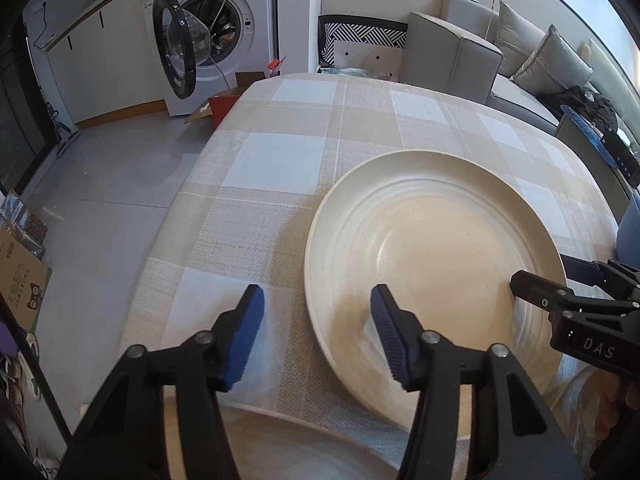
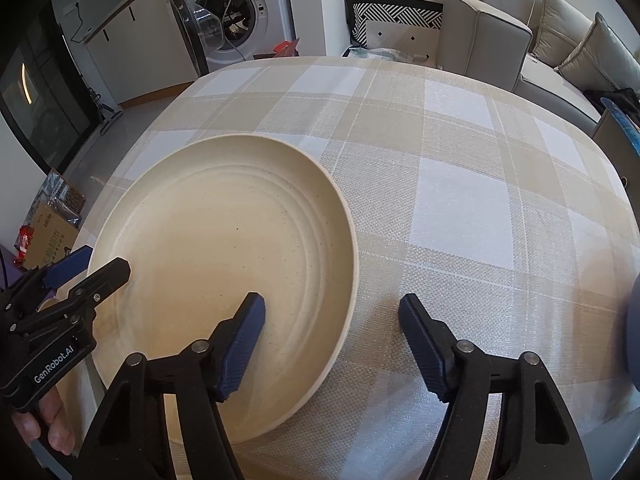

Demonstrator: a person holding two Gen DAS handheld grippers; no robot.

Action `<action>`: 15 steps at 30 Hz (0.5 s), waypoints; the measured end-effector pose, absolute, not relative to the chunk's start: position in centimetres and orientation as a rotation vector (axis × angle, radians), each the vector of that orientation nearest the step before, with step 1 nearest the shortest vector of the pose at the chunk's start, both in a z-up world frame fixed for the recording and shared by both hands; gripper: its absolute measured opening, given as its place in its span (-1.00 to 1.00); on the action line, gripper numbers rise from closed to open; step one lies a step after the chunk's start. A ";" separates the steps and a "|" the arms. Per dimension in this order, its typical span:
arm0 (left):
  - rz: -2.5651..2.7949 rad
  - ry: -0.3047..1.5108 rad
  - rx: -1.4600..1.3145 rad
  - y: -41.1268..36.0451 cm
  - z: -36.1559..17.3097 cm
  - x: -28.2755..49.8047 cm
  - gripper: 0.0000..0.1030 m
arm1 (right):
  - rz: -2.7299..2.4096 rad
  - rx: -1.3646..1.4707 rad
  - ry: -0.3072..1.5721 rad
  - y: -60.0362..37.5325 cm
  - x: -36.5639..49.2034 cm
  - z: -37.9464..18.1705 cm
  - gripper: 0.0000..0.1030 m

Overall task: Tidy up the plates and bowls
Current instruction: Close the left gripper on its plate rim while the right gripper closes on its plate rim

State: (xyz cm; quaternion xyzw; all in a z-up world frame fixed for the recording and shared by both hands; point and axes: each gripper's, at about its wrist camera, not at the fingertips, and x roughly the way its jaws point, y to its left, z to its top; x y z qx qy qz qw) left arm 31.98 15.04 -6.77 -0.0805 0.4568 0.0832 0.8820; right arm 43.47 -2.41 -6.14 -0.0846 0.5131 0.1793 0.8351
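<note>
Beyond the plate (image 1: pixel 436 248) on the checked tablecloth (image 1: pixel 288 152), a washing machine (image 1: pixel 224 24) stands open.

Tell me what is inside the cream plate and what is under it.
The round cream ribbed plate holds no food or dishes. One blue pad of each gripper reaches over its rim. It rests on the beige-and-white checked tablecloth; what lies directly beneath it is hidden.

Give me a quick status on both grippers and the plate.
Left gripper and right gripper open, each straddling an opposite rim of the cream plate. Plate flat on checked tablecloth. Nothing in the way.
</note>
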 end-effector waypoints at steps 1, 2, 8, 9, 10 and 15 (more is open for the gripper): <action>0.171 0.951 -0.169 15.0 -6.8 32.0 0.00 | 0.383 -0.180 1.085 -2.4 43.4 -6.1 0.31; 0.169 0.951 -0.169 15.0 -6.8 31.9 -0.04 | 0.385 -0.181 1.084 -2.4 43.4 -6.1 0.28; 0.154 0.947 -0.176 14.9 -6.6 31.8 -0.25 | 0.414 -0.182 1.083 -2.1 43.2 -5.9 0.01; 0.150 0.946 -0.176 14.8 -6.6 31.8 -0.29 | 0.418 -0.180 1.082 -2.1 43.1 -5.9 -0.01; 0.149 0.944 -0.177 14.8 -6.6 31.8 -0.33 | 0.421 -0.180 1.082 -2.1 43.1 -5.9 -0.05; 0.144 0.936 -0.187 14.9 -6.4 31.7 -0.50 | 0.438 -0.170 1.084 -2.1 42.9 -5.8 -0.24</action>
